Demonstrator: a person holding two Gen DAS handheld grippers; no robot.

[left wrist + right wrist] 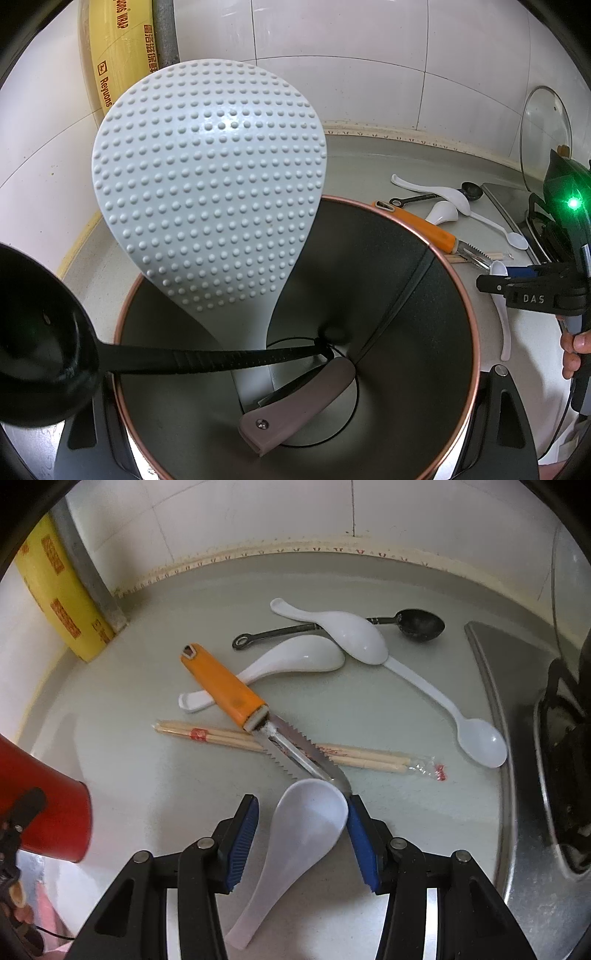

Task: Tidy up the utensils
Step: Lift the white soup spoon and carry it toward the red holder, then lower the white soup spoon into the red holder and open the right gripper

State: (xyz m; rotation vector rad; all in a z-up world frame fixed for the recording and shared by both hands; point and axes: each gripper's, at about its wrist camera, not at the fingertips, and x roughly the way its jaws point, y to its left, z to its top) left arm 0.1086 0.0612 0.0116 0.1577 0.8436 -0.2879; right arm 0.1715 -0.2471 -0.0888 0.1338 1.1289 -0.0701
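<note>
The right gripper [303, 843] is held with its jaws apart around a white soup spoon [295, 853] lying on the counter [129, 775], not yet clamped. The utensil holder [424, 369] is clamped by the left gripper [291, 454], with a rice paddle [207, 192] and black ladle [44, 332] standing inside.

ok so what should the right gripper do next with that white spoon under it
Probably close on the white ceramic soup spoon. The right gripper straddles its bowl with both blue pads apart from it, one near each side. The serrated orange-handled knife has its tip at the spoon's rim, so lift gently afterwards.
</note>
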